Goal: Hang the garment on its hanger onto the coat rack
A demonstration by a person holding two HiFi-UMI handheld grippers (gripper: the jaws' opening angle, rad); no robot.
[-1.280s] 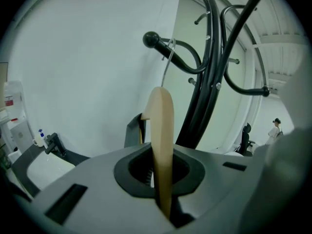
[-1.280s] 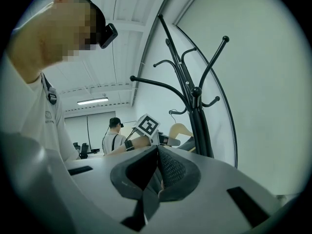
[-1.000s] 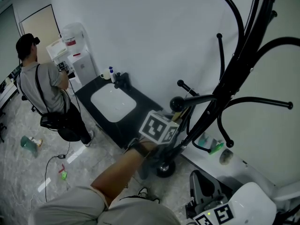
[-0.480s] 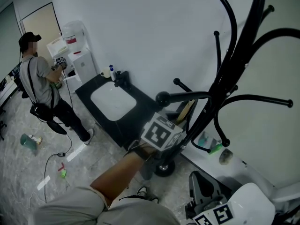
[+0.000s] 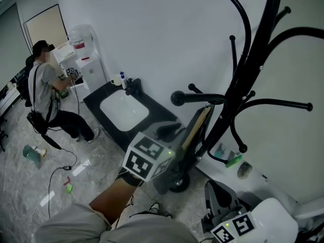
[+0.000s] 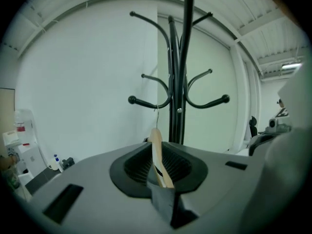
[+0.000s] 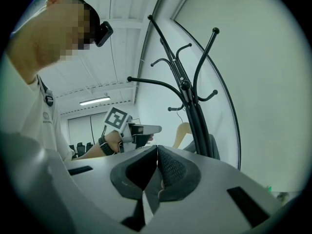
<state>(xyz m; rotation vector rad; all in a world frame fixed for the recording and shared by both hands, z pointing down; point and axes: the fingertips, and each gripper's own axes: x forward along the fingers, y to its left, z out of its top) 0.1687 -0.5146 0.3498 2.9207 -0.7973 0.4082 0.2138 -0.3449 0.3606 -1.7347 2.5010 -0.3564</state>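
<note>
The black coat rack (image 5: 242, 80) stands against the white wall. A wooden hanger (image 5: 196, 127) with a grey garment (image 5: 174, 168) hangs by its wire hook from a low ball-tipped arm (image 5: 200, 98). My left gripper (image 6: 159, 165) sits a little back and to the left of it. Its jaws are apart and closing. The hanger (image 6: 156, 143) shows edge-on in the gap, and the pads do not press it. My right gripper (image 7: 156, 165) is shut and empty, low at the bottom right, with its marker cube (image 5: 234, 229) in the head view.
A black counter with a white basin (image 5: 124, 110) runs along the wall left of the rack. A water dispenser (image 5: 83, 54) and a person (image 5: 45, 97) are at the far left. Small green items (image 5: 230, 159) lie on a white ledge behind the rack's base.
My left gripper has opened off the hanger and drawn back down and left. The hanger stays hooked on the rack arm. The person at the back has shifted.
</note>
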